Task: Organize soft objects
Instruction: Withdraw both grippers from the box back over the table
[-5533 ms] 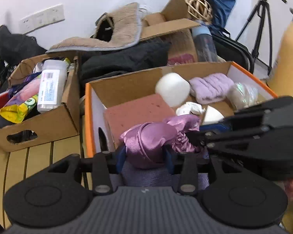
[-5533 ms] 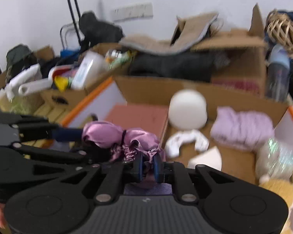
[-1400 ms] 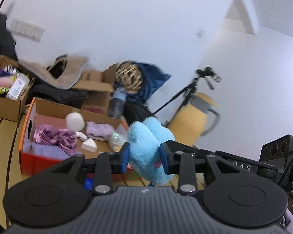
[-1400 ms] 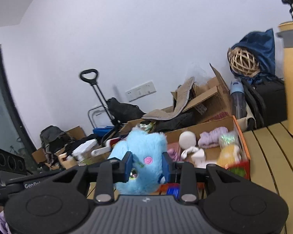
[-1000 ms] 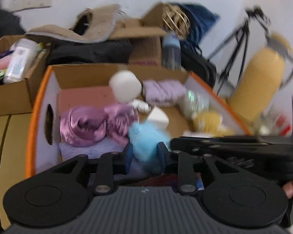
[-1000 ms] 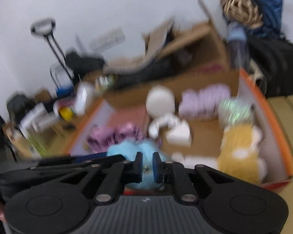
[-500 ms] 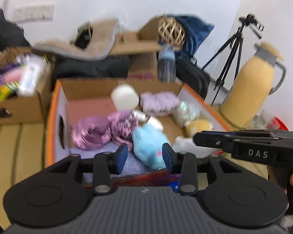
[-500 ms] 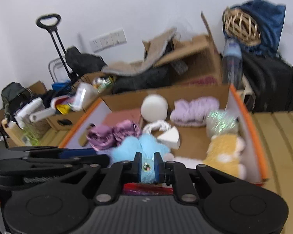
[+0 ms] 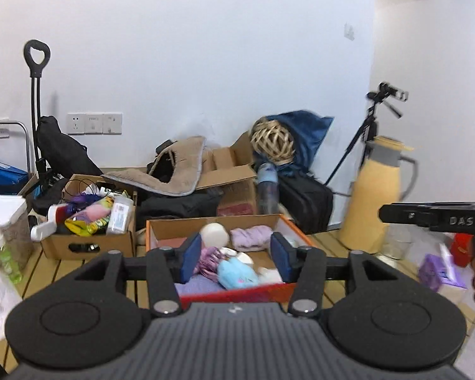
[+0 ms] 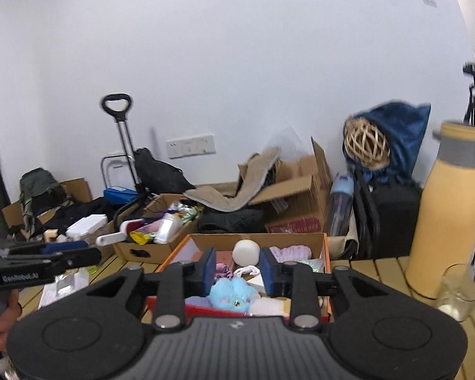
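— Looking for the soft things: where from the orange box (image 9: 293, 286)?

— Inside it. Blue plush toy (image 9: 236, 274) near the front wall, lying slanted from back-left to front-right; purple satin bundle (image 9: 207, 261) just beside it, toward the box's left; white ball (image 9: 214, 233) and lilac cloth (image 9: 251, 237) toward the back wall.

— And from the tongs?

— Straight ahead of and below both. Left gripper (image 9: 234, 258) spread wide, holding nothing, touching nothing, raised clear of the box. Right gripper (image 10: 236, 271) likewise parted and empty, framing the toy (image 10: 234, 291) from above.

— Nearer side?

— Hard to judge; both well back. Purple pouch (image 9: 435, 270) outside the box, off its right side, probably next, so likely the right hand's reach.
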Demonstrator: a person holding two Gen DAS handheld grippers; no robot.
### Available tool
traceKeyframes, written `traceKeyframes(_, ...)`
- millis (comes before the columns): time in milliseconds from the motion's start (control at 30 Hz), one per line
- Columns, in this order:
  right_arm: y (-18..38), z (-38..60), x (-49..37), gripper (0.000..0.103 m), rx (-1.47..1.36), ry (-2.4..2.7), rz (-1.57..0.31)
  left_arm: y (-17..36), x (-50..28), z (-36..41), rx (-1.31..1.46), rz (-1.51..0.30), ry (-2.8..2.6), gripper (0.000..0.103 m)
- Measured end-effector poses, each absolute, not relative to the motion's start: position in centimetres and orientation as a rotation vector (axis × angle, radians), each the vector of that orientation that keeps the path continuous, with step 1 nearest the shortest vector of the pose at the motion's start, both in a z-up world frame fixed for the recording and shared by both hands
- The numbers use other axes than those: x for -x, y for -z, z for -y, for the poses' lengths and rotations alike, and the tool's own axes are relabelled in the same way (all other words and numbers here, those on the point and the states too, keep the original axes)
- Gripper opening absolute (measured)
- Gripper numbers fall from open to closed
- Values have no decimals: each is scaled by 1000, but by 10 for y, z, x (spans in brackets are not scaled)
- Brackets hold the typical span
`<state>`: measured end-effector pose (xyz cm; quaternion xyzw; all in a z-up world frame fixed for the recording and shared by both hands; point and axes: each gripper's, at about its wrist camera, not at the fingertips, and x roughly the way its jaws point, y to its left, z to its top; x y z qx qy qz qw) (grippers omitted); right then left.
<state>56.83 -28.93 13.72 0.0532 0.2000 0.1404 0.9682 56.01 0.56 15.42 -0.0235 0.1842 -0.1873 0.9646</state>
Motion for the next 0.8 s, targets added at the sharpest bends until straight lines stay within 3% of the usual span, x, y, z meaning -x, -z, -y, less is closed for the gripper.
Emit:
traceKeyframes(233, -119, 280, -462, 60, 21, -280, -337, -134, -438, -21, 65, -276, 368, 79)
traceKeyframes(400, -86, 273, -385, 74, 26, -318, -348, -97, -363, -38, 112, -288, 318, 81)
traceKeyframes(567, -61, 275, -333, 80, -14, -347, -385, -70, -321, -48, 131, -338, 296, 83)
traceKeyframes(800, -48, 274, -343, 80, -54, -331, -386, -66, -342, -40, 129, -346, 299, 84)
